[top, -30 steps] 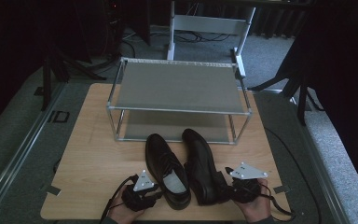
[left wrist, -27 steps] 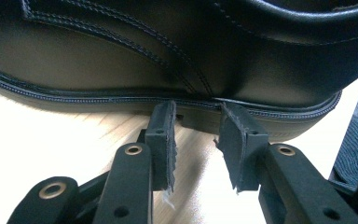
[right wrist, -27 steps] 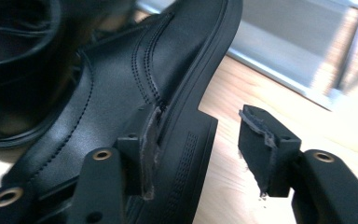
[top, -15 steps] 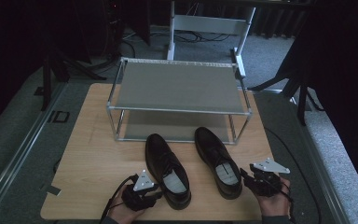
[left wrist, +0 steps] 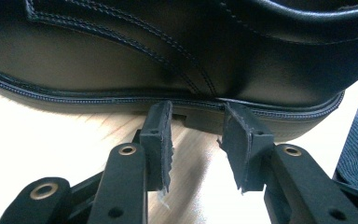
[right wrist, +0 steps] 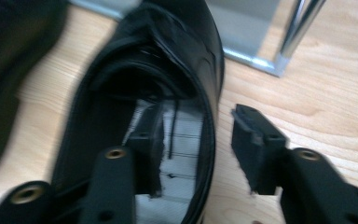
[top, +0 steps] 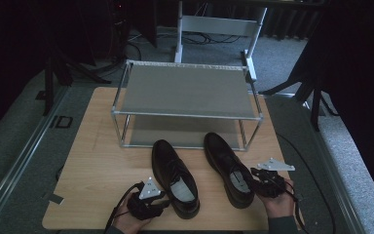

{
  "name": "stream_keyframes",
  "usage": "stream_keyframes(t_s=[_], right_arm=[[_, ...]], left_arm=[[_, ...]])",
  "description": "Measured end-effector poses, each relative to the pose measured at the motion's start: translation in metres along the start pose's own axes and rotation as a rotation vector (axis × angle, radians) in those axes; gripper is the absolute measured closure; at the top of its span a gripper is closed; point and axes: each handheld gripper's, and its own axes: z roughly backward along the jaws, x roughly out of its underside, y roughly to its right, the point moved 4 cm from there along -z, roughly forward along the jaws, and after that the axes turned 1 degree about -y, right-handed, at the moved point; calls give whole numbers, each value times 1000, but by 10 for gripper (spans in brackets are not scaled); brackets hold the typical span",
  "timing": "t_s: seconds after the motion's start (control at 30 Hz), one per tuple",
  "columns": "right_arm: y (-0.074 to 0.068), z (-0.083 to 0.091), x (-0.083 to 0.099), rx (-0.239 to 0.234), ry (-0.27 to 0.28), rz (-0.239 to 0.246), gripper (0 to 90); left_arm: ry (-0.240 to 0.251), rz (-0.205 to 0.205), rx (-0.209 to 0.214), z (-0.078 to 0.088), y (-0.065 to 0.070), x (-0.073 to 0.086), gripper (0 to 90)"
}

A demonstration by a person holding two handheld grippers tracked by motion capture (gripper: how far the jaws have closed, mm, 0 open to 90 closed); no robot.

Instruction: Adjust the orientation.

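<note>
From the high view, a two-tier metal shoe rack [top: 185, 92] stands toward the far side of the wooden table [top: 97, 161], and two black leather shoes sit on the table just in front of it, toes pointing at the rack and a bare strip of table between them. The left shoe [top: 174, 178] lies near the person's left hand [top: 126, 222], which holds the left gripper [top: 161, 204] just beside the shoe's heel; the right shoe [top: 229, 168] has the right gripper [top: 255, 178] at its heel end, held by the right hand [top: 277, 202]. The high view is too dark and small to show how the jaws stand, and the gripper views supply that. The left gripper view shows the left gripper [left wrist: 196, 135] with its jaws spread apart and empty, their tips right up against the sole edge of the left shoe [left wrist: 168, 51] near the step of the heel, with the stitched welt and side seams visible. The right gripper view, somewhat blurred, shows the right gripper [right wrist: 198, 135] with jaws apart and straddling the side wall of the right shoe [right wrist: 121, 84]: one jaw is inside the opening over the pale insole, the other outside over bare table, with a gap left on the outer side. A chrome leg of the rack [right wrist: 298, 32] rises beyond. The insole carries dark marks, but the blur leaves them unreadable.
</note>
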Motion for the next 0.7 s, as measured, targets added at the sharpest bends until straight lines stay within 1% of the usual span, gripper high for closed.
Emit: stream_keyframes(t_s=[0.03, 0.07, 0.1, 0.13, 0.17, 0.23, 0.3, 0.33, 0.37, 0.4, 0.43, 0.47, 0.5, 0.53, 0.6, 0.67, 0.7], right_arm=[[1, -4, -1, -6, -21, -1, 672], [1, -4, -1, -6, -21, -1, 672], [9, -10, -6, -13, -36, -15, 822], [9, -10, -6, -13, -36, -15, 822], [11, -10, -8, -23, -36, -21, 824], [18, -12, -13, 7, -25, -19, 827], [20, -13, -14, 8, -18, -22, 822], [23, -14, -16, -7, -12, -34, 808], [27, -16, -18, -35, -6, -52, 800], [29, -17, -19, -49, -5, -61, 800], [31, -19, -19, -45, -5, -54, 804], [31, -18, -18, -44, -3, -48, 808], [31, -18, -18, -44, -3, -48, 808], [30, -18, -18, -43, 0, -42, 813], [29, -18, -18, -37, 2, -33, 819], [28, -18, -19, -40, 8, -24, 819], [27, -18, -20, -50, 17, -7, 819]], left_arm=[[1, 2, 2, 0, 0, 0, 622], [1, 2, 2, 0, 0, 0, 621], [1, 4, 4, 0, 0, 0, 620], [1, 4, 4, 0, 0, 0, 620], [3, 4, 5, 0, -1, 0, 620], [5, 9, 10, -1, -1, 0, 618], [6, 12, 12, -1, -1, 0, 617], [6, 8, 14, -1, -1, 0, 617], [3, 4, 16, -1, -2, -1, 608], [-1, 3, 21, -1, -4, -1, 596], [0, 4, 12, 0, -5, -2, 605], [1, 13, -9, 1, -10, -2, 605], [1, 13, -9, 1, -10, -2, 605], [4, 20, -17, 3, -14, -2, 605], [10, 40, -49, 6, -23, -3, 607], [7, 65, -91, 8, -35, -3, 612], [4, 74, -94, 7, -38, -4, 614]])
